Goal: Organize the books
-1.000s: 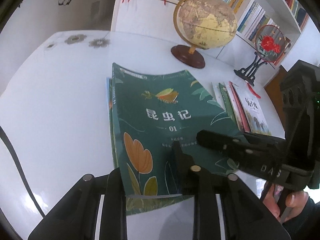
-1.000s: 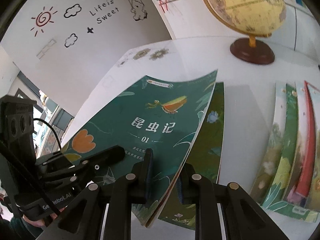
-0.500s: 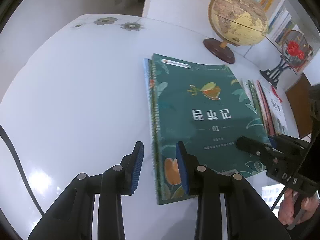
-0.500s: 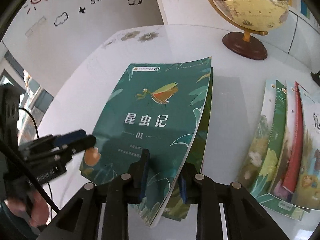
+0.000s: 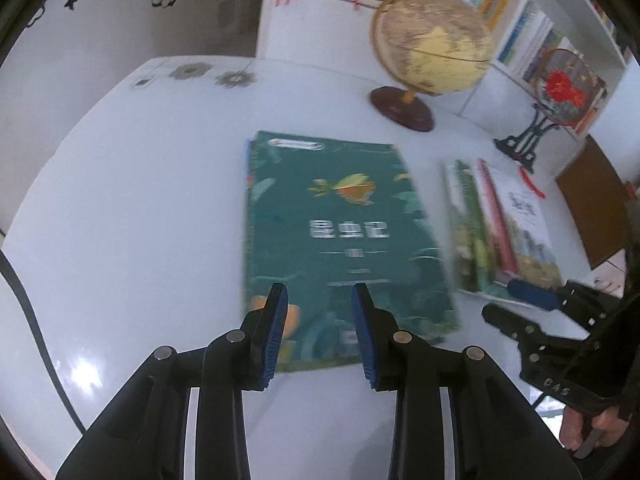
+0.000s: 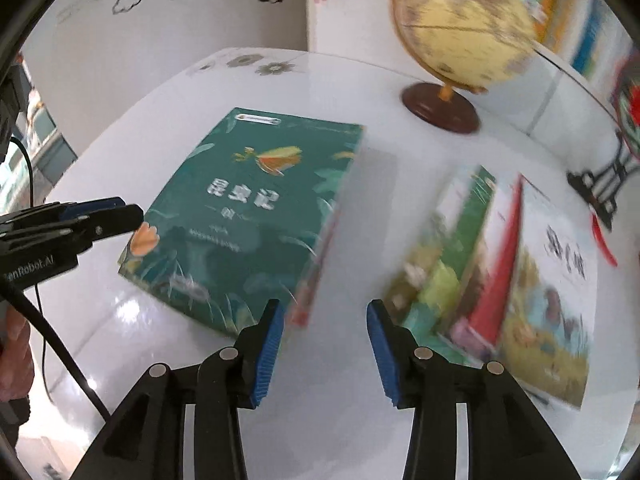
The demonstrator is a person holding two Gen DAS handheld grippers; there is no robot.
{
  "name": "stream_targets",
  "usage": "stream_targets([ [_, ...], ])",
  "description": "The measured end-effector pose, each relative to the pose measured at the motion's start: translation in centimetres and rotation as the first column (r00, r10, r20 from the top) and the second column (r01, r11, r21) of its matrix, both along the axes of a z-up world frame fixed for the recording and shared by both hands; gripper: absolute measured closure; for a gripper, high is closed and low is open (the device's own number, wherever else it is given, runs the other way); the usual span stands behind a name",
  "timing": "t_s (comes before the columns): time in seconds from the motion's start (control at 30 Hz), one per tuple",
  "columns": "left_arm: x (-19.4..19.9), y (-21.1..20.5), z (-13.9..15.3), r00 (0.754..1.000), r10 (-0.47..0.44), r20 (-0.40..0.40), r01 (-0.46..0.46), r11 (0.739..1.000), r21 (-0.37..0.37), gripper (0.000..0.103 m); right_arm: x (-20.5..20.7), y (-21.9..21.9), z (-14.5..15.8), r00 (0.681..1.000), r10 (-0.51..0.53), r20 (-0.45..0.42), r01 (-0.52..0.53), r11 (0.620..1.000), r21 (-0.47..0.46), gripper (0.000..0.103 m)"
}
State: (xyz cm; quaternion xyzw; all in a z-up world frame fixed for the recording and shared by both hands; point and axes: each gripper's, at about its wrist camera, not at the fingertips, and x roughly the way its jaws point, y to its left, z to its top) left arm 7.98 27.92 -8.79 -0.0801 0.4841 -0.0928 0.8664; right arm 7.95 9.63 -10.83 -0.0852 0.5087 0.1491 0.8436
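Observation:
A dark green book (image 5: 340,236) with an insect and flower on its cover lies flat on the white table (image 5: 132,208), on top of another book whose edges show. My left gripper (image 5: 320,296) hovers open above the book's near edge, nothing between its blue pads. My right gripper (image 6: 326,312) is open and its jaws are opening, held over bare table between the green book (image 6: 256,220) and a fanned row of colourful picture books (image 6: 508,280). Nothing is between its pads. The right gripper (image 5: 516,304) also shows in the left wrist view at lower right.
A globe (image 5: 432,40) on a wooden base stands at the back of the table. A round fan ornament (image 5: 560,88) on a black stand sits at the right. A bookshelf (image 5: 524,36) full of books lines the wall behind. A black cable (image 5: 28,320) runs along the left.
Both grippers let go of the green book and drew back. The book now lies flat on the stack. The right gripper swung right toward the fanned picture books.

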Motion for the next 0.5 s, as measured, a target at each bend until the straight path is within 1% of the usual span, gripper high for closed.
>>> stream_targets([
  [0.1,-0.9,-2.3,1.3,1.000,-0.019,0.013,0.019,1.000,-0.021,0.073,-1.6,-2.8,0.2,0.999,-0.044,-0.018,0.044,0.999,0.006,0.060],
  [0.17,-1.2,-4.0,1.9,0.999,-0.033,0.021,0.033,0.999,-0.022,0.073,-2.7,-4.7,0.5,0.997,-0.067,-0.026,0.068,0.998,0.016,0.060],
  [0.23,-1.5,-6.3,2.6,0.997,-0.065,0.028,0.066,0.997,-0.027,0.073,-3.7,-6.3,1.0,0.996,-0.083,-0.027,0.083,0.996,0.022,0.060],
  [0.4,-1.7,-12.1,4.8,0.987,-0.151,0.055,0.153,0.988,-0.034,0.073,-5.7,-11.6,2.8,0.988,-0.153,0.005,0.153,0.988,0.004,0.060],
  [0.5,-1.7,-15.0,5.9,0.981,-0.182,0.072,0.186,0.982,-0.044,0.073,-6.3,-14.5,3.8,0.982,-0.188,0.023,0.188,0.982,0.009,0.059],
])
